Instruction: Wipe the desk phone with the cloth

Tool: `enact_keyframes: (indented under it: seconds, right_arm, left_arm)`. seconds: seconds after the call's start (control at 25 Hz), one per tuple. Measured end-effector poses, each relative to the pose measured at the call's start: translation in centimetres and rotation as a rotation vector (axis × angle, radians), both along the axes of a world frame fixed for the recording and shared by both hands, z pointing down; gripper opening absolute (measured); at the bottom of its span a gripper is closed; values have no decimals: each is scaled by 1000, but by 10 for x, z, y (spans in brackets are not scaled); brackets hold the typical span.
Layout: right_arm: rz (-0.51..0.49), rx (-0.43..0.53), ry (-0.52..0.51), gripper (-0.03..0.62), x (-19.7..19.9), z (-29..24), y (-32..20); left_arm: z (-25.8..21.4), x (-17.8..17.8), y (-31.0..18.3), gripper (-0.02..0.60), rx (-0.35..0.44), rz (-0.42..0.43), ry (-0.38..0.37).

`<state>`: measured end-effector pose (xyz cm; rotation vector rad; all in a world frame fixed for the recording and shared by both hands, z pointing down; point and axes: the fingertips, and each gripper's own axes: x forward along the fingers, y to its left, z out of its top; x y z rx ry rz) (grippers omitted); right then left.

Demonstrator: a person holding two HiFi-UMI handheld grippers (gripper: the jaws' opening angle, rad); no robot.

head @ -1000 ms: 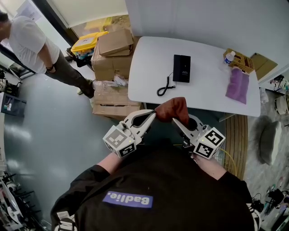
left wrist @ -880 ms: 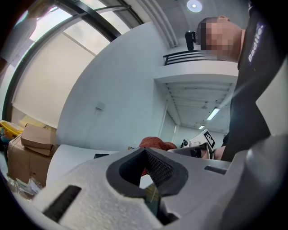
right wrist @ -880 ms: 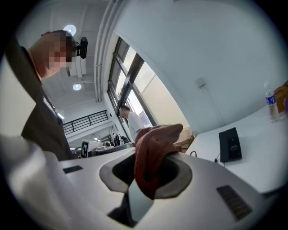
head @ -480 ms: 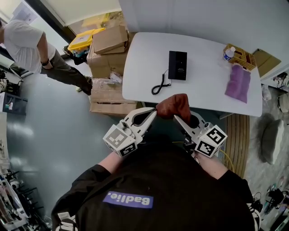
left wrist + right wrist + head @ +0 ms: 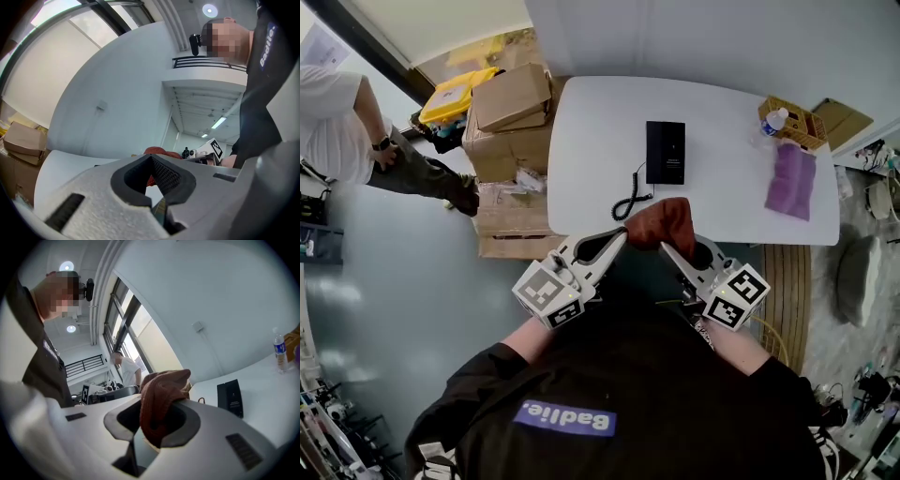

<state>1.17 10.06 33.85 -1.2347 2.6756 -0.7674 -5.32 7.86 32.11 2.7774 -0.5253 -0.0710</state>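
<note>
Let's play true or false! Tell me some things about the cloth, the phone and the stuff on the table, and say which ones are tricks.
1. The right gripper is pinching the reddish-brown cloth. True.
2. The reddish-brown cloth is touching the desk phone. False: it is held up at the table's near edge, apart from the phone.
3. A purple cloth lies on the table. True.
4. The water bottle stands right beside the phone. False: it is over by the basket, at the table's far right corner.

left tongs (image 5: 622, 233), right tongs (image 5: 665, 247): white, black-padded | shirt (image 5: 666, 394) black | patch (image 5: 564, 417) purple
</note>
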Motion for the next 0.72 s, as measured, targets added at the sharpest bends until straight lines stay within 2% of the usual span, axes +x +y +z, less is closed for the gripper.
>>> enact_keyframes:
  seconds: [0.16, 0.32, 0.48, 0.72]
  right_arm:
    - [48, -15, 18, 94, -6, 1, -27]
    - [88, -9, 43, 94, -14, -3, -48]
    - [117, -10, 51, 94, -14, -4, -65]
    - [77, -18, 54, 94, -5, 0, -90]
  left_arm:
    - [-4, 0, -25, 6, 7, 85, 12]
    - [-4, -7, -47, 6, 4, 134, 21]
    - [-4, -12, -64, 6, -3, 137, 35]
    - [2, -3, -87, 6, 6, 121, 21]
